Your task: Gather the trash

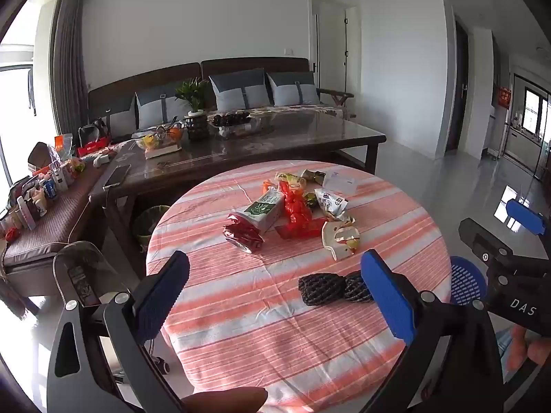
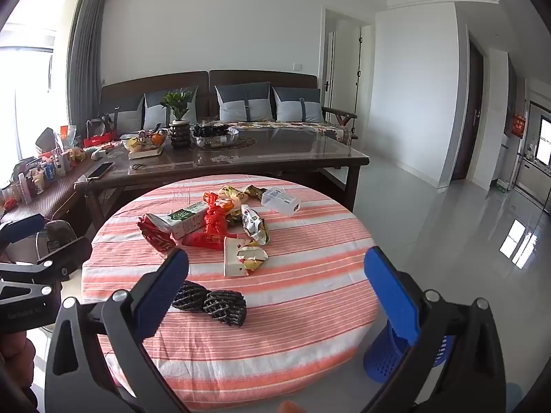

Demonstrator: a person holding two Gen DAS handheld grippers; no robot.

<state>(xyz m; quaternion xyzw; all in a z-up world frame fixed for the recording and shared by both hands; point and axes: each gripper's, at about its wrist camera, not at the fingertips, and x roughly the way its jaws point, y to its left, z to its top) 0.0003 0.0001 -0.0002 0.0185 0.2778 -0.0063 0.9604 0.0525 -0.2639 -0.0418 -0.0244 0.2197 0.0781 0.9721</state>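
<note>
Right wrist alone shows blue basket's point(image 2: 389, 361) side — tongs point(image 2: 273, 277) spread.

Black angular linkage arms, silver round screws at the pivots, ribbed blue pads point(image 1: 387, 296) on both fingers (white "DAS" lettering on one body), bare skin below.

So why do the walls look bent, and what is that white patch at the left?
Left wrist view: fisheye lens bows the doorways, and the bright window is overexposed. Right wrist view: same curving, with glare on the glossy grey floor.
</note>
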